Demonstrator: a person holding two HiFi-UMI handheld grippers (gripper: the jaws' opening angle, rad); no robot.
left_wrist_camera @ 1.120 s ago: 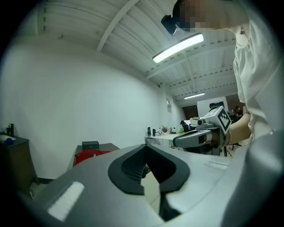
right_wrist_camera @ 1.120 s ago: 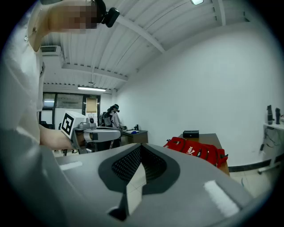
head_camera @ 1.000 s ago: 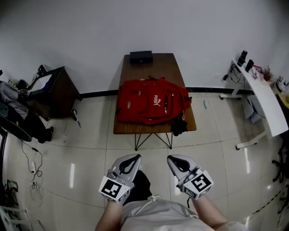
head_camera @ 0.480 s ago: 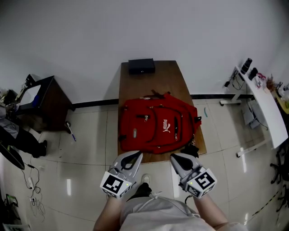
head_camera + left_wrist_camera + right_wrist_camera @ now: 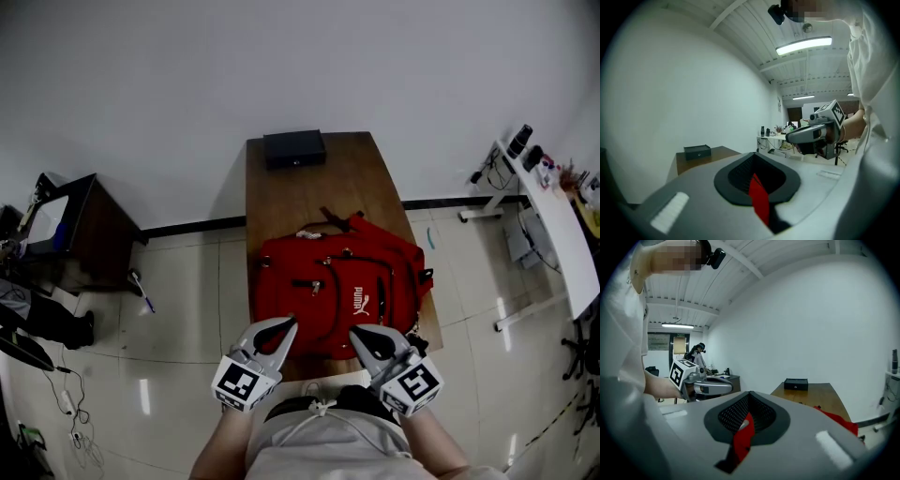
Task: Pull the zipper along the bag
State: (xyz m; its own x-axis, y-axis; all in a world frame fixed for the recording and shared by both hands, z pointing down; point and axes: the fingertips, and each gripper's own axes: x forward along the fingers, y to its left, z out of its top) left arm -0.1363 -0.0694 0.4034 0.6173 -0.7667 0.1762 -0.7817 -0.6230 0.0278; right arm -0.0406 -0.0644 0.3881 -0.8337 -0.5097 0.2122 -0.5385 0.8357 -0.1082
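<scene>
Closer now: bag (image 5: 337,292) on worktop (image 5: 281,187) just ahead. Left hand-held gripper (image 5: 284,324) & right hand-held gripper (image 5: 356,335) both closed, empty; zipper (image 5: 316,285) untouched.

A red backpack (image 5: 337,295) lies flat on the wooden bench (image 5: 300,187), front panel up, covering the near half, with its carry handle (image 5: 326,218) toward the far end. Dark zippers (image 5: 379,298) run across the front beside a white logo (image 5: 359,300).

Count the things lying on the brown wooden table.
2. A red backpack lies at the near end of the table; a black box sits at the far end. Anything beneath the backpack would be hidden.
</scene>
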